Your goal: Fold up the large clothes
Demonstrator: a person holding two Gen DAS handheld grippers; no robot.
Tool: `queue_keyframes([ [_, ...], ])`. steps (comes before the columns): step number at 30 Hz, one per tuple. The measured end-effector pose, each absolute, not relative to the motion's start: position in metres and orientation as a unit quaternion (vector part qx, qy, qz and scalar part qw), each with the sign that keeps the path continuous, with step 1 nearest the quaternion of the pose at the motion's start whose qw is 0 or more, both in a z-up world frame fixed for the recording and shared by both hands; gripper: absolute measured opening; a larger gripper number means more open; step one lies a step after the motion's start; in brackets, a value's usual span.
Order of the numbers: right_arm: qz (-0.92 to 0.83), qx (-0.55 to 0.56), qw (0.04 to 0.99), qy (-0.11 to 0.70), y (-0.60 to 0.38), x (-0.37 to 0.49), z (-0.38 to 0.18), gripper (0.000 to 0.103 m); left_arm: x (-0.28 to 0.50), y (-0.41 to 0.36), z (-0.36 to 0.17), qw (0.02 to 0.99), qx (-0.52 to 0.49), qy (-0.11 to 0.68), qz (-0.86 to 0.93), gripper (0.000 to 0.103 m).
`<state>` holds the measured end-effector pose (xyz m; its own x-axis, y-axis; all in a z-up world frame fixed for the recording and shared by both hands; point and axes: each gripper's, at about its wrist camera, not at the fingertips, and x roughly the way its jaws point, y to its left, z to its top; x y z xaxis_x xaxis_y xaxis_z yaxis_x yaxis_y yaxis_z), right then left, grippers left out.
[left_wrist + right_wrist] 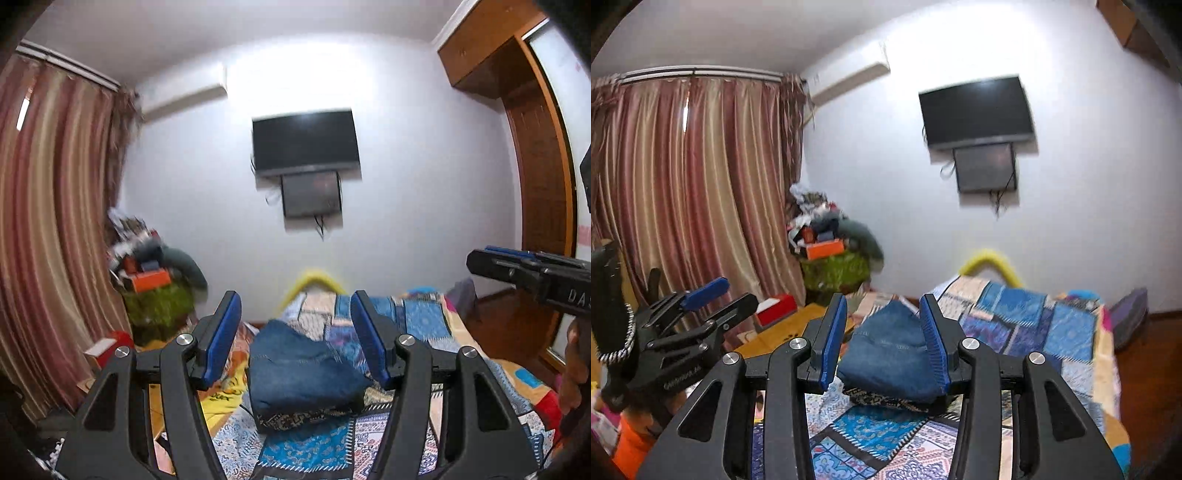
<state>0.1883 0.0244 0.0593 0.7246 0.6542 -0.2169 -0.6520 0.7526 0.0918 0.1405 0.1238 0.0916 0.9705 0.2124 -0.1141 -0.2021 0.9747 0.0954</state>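
Note:
A folded blue denim garment (303,369) (894,354) lies on the patchwork bed cover (424,317) (1034,317), on top of a dark patterned cloth (314,413) (886,400). My left gripper (295,299) hovers above the bed and short of the pile, its blue pads (221,332) wide apart with nothing between them. My right gripper (882,301) is held the same way, open and empty, with a narrower gap. Each gripper shows in the other's view: the right gripper (517,266) at the right edge, the left gripper (727,293) at the lower left.
A dark television (304,142) hangs on the far wall. Striped curtains (55,221) fill the left side. A cluttered green-covered stand (159,306) and a red box (775,306) sit beside the bed. A wooden wardrobe (535,166) stands at the right. A person's hand (574,369) holds the right gripper.

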Motion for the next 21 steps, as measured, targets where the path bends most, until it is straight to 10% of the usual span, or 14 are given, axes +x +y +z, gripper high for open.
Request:
queue_keyframes([
  [7, 0.322, 0.007, 0.941, 0.1, 0.013, 0.154, 0.047, 0.04, 0.096, 0.107, 0.084, 0.994, 0.025, 0.038, 0.101, 0.068],
  [12, 0.293, 0.0, 0.951, 0.097, 0.01, 0.149, 0.04, 0.073, 0.08, 0.095, 0.071, 0.992, 0.04, 0.032, 0.118, 0.098],
  [21, 0.28, 0.004, 0.956, 0.086, 0.007, 0.144, 0.038, 0.103, 0.07, 0.096, 0.058, 0.991, 0.018, 0.045, 0.126, 0.102],
])
